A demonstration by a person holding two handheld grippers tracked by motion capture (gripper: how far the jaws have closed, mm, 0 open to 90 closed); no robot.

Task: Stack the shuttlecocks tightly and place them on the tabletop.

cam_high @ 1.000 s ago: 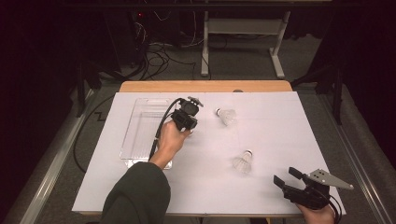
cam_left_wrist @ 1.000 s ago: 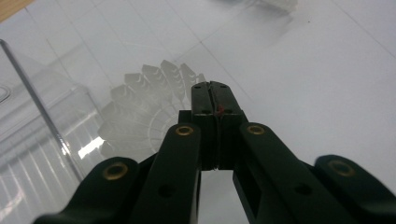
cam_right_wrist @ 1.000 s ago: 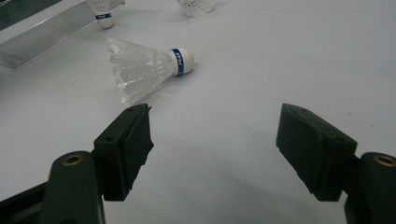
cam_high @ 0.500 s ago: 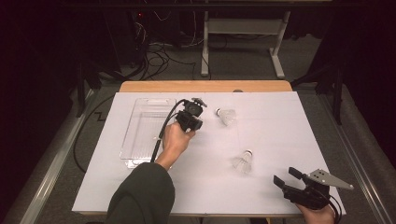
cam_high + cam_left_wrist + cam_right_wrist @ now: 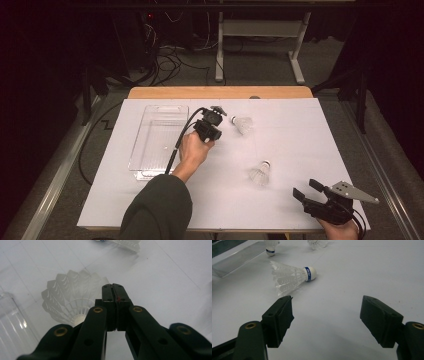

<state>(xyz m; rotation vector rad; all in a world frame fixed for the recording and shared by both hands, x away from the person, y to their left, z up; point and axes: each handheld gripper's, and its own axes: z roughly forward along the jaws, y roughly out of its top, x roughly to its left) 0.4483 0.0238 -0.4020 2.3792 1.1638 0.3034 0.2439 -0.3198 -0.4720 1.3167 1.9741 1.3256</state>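
Note:
My left gripper (image 5: pixel 215 111) (image 5: pixel 114 288) hovers over the table's middle, right of the clear tray (image 5: pixel 150 150), jaws pressed together with nothing visible between them. A white shuttlecock (image 5: pixel 71 298) lies just left of those jaws, cork toward me; I cannot tell if its feathers touch them. A second shuttlecock (image 5: pixel 243 124) (image 5: pixel 126 243) lies just beyond to the right. A third shuttlecock (image 5: pixel 260 174) (image 5: pixel 292 277), with a blue band on its cork, lies in front of my right gripper (image 5: pixel 307 189) (image 5: pixel 327 302), which rests open near the front right corner with nothing in it.
White paper (image 5: pixel 310 140) covers the table, with a wooden edge (image 5: pixel 220 92) at the back. The tray's corner shows as (image 5: pixel 10 325) and its edge as (image 5: pixel 237 258). On the floor beyond are cables (image 5: pixel 170 60) and a white stand (image 5: pixel 260 30).
The left hand and its shut gripper have shifted slightly to the right, toward the far shuttlecock. The right gripper has stayed where it was.

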